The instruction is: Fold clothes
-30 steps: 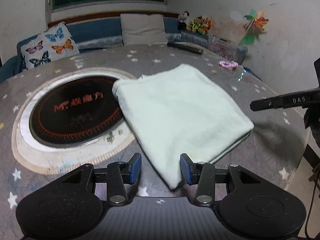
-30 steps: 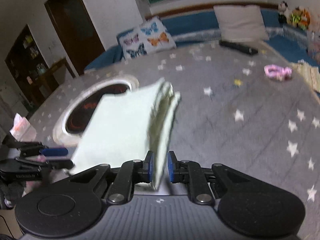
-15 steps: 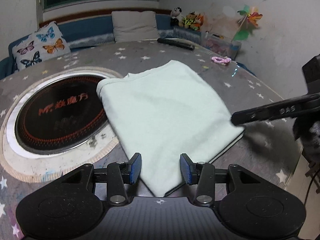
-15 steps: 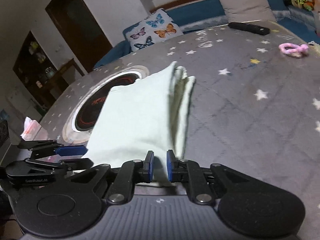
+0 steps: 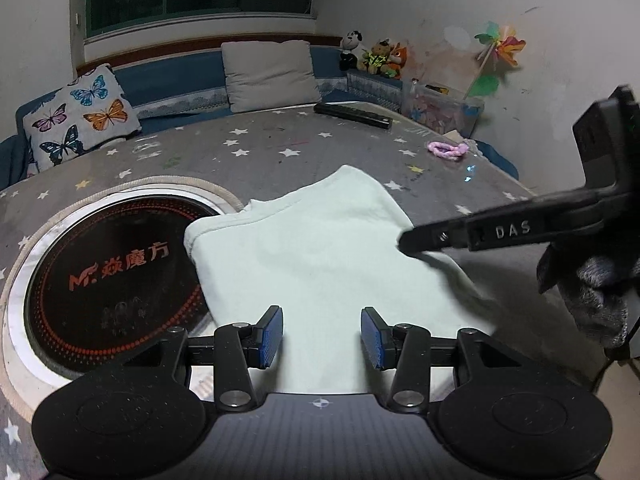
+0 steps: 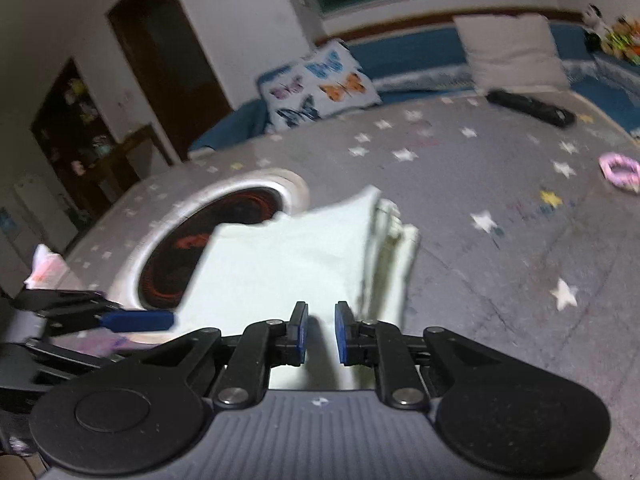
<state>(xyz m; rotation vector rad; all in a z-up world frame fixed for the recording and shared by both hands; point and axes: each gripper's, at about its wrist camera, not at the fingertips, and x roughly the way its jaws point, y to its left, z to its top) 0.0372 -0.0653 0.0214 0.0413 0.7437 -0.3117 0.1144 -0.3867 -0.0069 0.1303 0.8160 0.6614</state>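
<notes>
A pale green folded cloth (image 5: 312, 248) lies on the grey star-patterned table (image 5: 280, 148), its left edge overlapping the round cooktop. My left gripper (image 5: 322, 336) stands open over the cloth's near end, blue pads apart and clear of the fabric. My right gripper (image 5: 406, 240) reaches in from the right, held by a gloved hand (image 5: 592, 280), and is shut on the cloth's right edge. In the right wrist view the cloth (image 6: 280, 264) runs up between the nearly closed pads of the right gripper (image 6: 321, 332), stacked layers showing on the right. The left gripper's fingers (image 6: 136, 320) show at the far left.
A round black induction cooktop (image 5: 108, 264) is set into the table on the left. A black remote (image 5: 352, 115) and a pink hair tie (image 5: 446, 149) lie at the far side. Cushions and a box of toys (image 5: 440, 112) line the bench behind. The table edge runs along the right.
My right gripper has moved left across the table, carrying the cloth's right edge inward. The left gripper has advanced over the cloth's near corner, which is now hidden beneath it.
</notes>
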